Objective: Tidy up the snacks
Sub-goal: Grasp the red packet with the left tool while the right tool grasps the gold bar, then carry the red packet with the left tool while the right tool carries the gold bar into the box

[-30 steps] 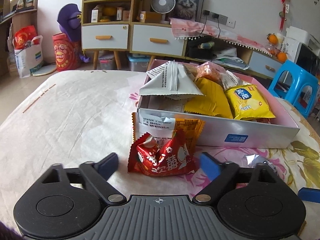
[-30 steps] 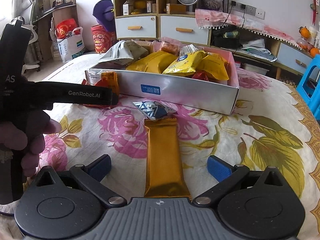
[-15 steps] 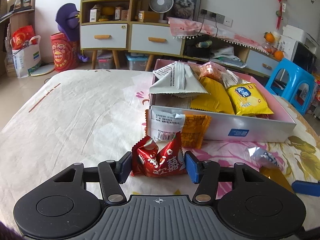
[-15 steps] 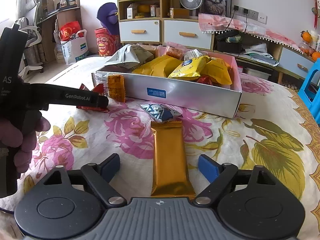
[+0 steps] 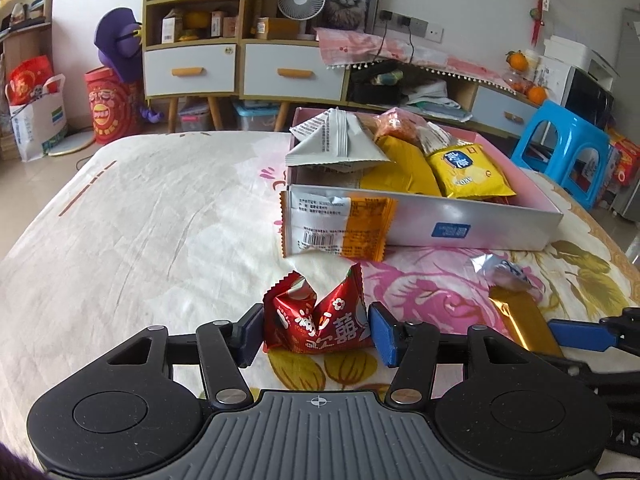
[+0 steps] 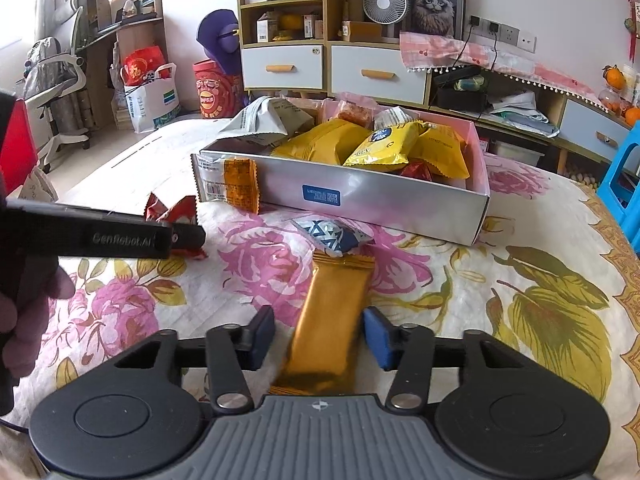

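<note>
My left gripper (image 5: 318,332) is shut on a crumpled red snack packet (image 5: 316,316), a little short of the silver box (image 5: 500,220) full of snack bags. In the right wrist view that packet (image 6: 172,212) shows behind the left gripper's black finger (image 6: 100,236). My right gripper (image 6: 318,334) is closing around a long gold bar (image 6: 332,312) that lies tilted on the cloth. Its right pad (image 6: 376,338) is at the bar's edge, while the left pad (image 6: 262,332) stands apart from it. The gold bar (image 5: 520,320) also shows in the left wrist view.
An orange-and-white packet (image 5: 340,228) leans on the box's near wall. A small blue-and-white packet (image 6: 332,236) lies at the gold bar's far end. A hand (image 6: 24,312) holds the left gripper. A blue stool (image 5: 560,148) stands to the right, drawers (image 5: 240,68) behind the floral-clothed table.
The left jaws closed on the red packet and drew it back from the box. The right jaws narrowed around the gold bar, which has tilted.
</note>
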Demonstrator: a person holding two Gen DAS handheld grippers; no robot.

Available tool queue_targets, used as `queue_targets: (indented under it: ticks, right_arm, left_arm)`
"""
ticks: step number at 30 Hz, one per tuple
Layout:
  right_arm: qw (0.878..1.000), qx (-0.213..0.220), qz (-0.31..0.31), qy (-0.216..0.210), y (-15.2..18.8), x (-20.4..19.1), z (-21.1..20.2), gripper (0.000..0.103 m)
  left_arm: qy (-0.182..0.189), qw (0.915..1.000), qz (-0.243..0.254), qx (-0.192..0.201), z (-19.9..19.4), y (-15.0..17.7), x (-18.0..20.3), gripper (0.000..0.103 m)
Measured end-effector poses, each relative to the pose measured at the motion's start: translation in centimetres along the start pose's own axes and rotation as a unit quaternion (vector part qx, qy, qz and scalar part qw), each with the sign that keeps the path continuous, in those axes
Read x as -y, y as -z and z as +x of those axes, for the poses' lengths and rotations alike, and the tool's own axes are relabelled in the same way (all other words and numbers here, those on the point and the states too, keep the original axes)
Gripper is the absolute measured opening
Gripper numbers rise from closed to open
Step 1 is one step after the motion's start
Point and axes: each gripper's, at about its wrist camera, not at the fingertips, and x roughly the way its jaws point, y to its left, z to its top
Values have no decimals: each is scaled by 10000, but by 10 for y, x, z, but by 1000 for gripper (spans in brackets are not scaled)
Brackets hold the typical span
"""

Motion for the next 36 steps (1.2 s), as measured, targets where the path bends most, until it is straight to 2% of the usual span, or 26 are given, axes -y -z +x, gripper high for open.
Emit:
queue_targets:
  ticks: [4, 15, 25, 32, 36]
  right_arm:
    - [10000, 0, -31, -4, -1, -2, -1, 22]
    - [9998, 140, -37, -124, -8, -8, -19, 21]
    - [9986, 467, 107, -211, -19, -7, -36, 21]
    - [9979, 633, 121, -73, -29, 0, -36, 21]
    - [9971, 743, 112, 81, -41, 8, -30, 22]
  left_arm:
    - [70, 10000, -25, -26, -4, 2, 3, 53]
    - [215, 9997, -14, -86, -16, 4, 7, 53]
    - [379, 9991, -179, 103, -29, -9, 4, 53]
    - [527, 9983, -210, 153, -30, -21, 6, 53]
    - [539, 9981, -47, 278, -29, -35, 13, 53]
